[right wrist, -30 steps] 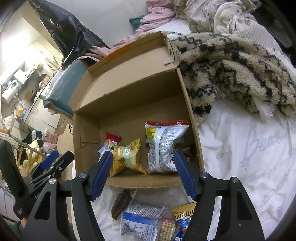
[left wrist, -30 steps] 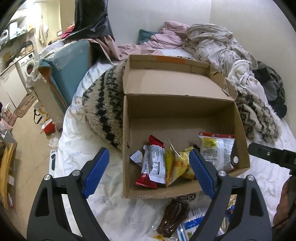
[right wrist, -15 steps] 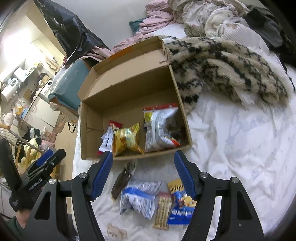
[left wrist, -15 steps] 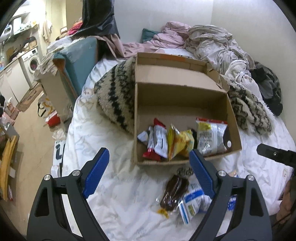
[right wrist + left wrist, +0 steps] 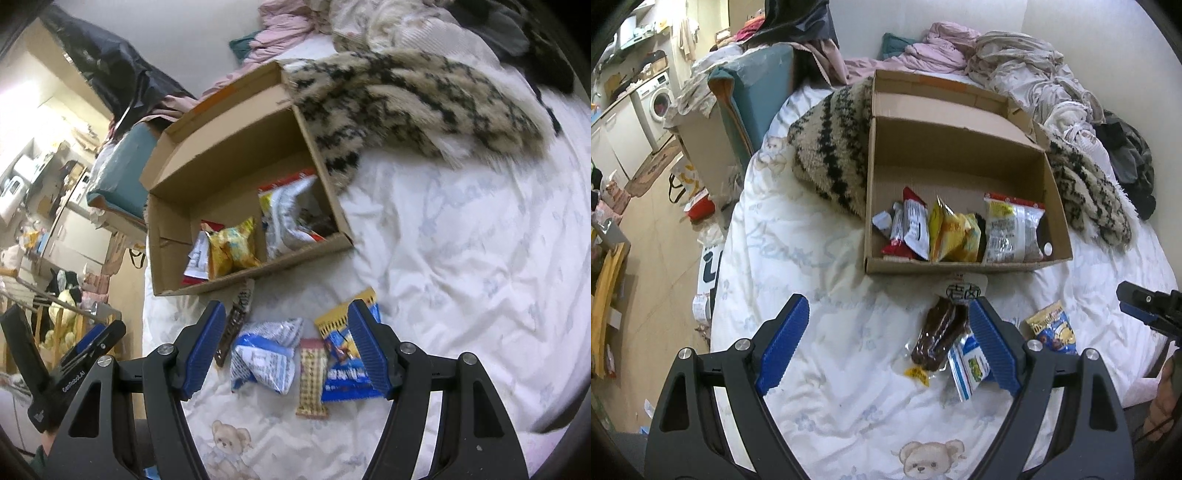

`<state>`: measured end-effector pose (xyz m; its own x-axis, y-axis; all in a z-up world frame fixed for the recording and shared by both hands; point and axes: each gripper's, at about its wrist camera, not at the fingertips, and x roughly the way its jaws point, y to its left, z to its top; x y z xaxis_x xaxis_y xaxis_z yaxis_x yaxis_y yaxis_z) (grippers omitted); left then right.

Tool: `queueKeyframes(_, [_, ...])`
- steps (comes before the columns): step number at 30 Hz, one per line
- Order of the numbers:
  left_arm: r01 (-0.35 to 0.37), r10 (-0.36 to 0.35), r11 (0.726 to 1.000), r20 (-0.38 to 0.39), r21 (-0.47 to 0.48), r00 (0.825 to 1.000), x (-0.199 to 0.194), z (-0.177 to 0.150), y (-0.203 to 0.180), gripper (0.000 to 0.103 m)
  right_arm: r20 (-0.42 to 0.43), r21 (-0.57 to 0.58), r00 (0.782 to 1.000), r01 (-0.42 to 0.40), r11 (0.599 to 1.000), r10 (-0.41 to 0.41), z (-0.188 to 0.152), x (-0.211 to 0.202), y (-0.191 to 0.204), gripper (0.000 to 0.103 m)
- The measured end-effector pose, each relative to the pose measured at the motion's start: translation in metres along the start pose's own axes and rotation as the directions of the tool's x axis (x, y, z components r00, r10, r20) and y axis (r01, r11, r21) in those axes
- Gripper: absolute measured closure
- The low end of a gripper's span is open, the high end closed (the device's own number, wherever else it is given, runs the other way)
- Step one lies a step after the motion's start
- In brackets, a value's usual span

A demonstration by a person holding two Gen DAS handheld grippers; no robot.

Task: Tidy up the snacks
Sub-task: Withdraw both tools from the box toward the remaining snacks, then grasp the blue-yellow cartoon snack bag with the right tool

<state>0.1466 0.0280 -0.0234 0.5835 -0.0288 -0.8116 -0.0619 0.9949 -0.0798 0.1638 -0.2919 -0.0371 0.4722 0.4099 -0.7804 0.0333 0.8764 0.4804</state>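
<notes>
Four loose snack packets lie on the bed just ahead of the right hand-held gripper (image 5: 286,347), jaws wide open and holding nothing: a blue-white pouch (image 5: 264,354), a thin wafer bar (image 5: 311,376), a blue bag (image 5: 345,363) and a dark brown pack (image 5: 236,321). They look light, crinkly and slippery; pinch mid-body. Beyond them sits the cardboard box (image 5: 258,269). Left hand-held gripper (image 5: 886,343) is likewise open, empty

Brown cardboard box (image 5: 960,147), cream-and-black patterned blanket (image 5: 831,155), white bear-print sheet (image 5: 831,387), yellow snack bag (image 5: 951,236), blue-padded gripper (image 5: 886,343)
</notes>
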Motion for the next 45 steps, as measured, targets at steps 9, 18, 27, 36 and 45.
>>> queueKeyframes(9, [-0.015,0.015,1.0,-0.038,-0.004,0.999,0.011,-0.005,-0.001,0.017,-0.07,0.059,0.994,0.082,0.995,-0.078,-0.009,0.013,-0.028,0.032])
queueKeyframes(18, [-0.005,0.002,0.999,-0.076,-0.034,0.997,0.022,-0.004,0.0,0.017,-0.203,0.117,0.969,0.166,0.979,-0.14,-0.016,0.05,-0.049,0.032])
queueKeyframes(27, [0.015,-0.022,0.998,-0.122,-0.055,0.992,0.037,0.001,-0.002,0.017,-0.341,-0.005,0.91,0.247,0.969,-0.234,-0.023,0.105,-0.04,0.031])
queueKeyframes(36, [-0.007,-0.003,0.998,-0.173,-0.057,0.985,0.051,-0.004,0.004,0.017,-0.344,-0.15,0.881,0.291,0.945,-0.325,-0.034,0.124,-0.027,0.05])
queueKeyframes(45, [0.005,-0.002,1.0,-0.297,0.01,0.955,0.086,-0.019,-0.005,0.017,-0.229,-0.041,0.954,0.191,0.981,-0.196,-0.026,0.065,-0.022,0.058])
